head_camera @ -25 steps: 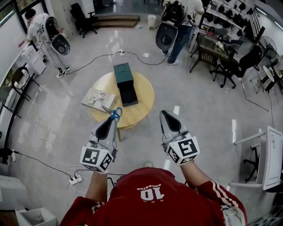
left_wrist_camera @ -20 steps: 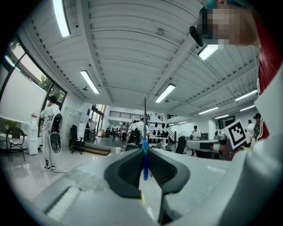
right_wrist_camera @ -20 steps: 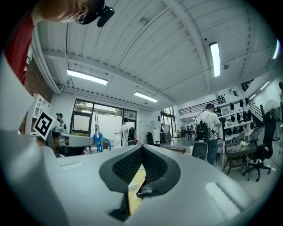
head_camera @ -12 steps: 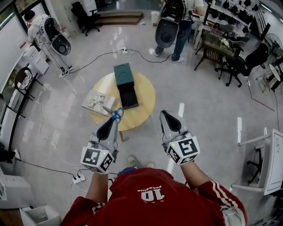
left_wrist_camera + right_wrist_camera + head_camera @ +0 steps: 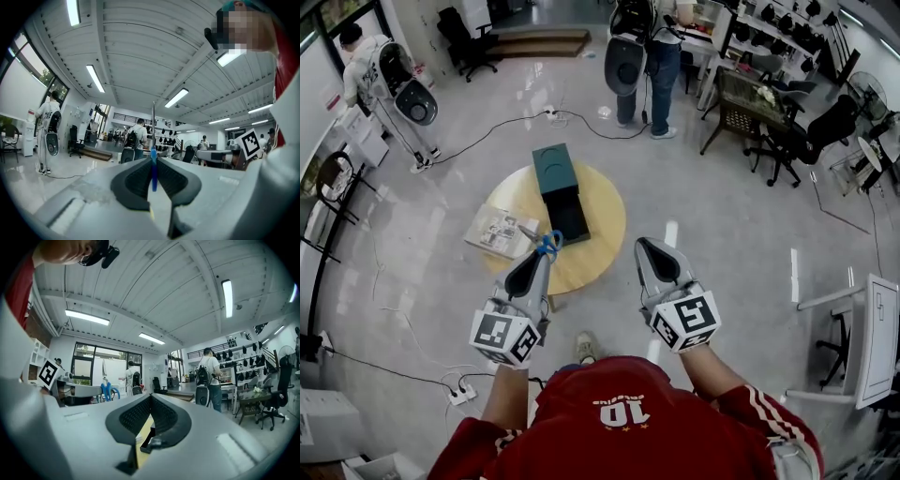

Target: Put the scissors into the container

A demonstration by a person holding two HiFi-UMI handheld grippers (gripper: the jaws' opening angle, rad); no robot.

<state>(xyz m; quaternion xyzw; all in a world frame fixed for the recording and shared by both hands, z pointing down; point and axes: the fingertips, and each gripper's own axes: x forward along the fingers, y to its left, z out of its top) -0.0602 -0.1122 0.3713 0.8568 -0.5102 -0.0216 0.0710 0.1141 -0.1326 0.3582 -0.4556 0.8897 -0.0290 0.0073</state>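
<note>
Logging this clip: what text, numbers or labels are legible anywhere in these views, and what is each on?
"10": on the person's red shirt, seen upside down in the head view.
Small lettering by that number: too small to read.
Booklet on the round table: print too small to read.
Marker cubes: square patterns only, no letters.

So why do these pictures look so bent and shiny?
Head view: wide lens bends the room's edges, light glares off the glossy floor. Left gripper view: fisheye, black corners, close scissors slightly soft. Right gripper view: same bulge, bright ceiling lamp.
</note>
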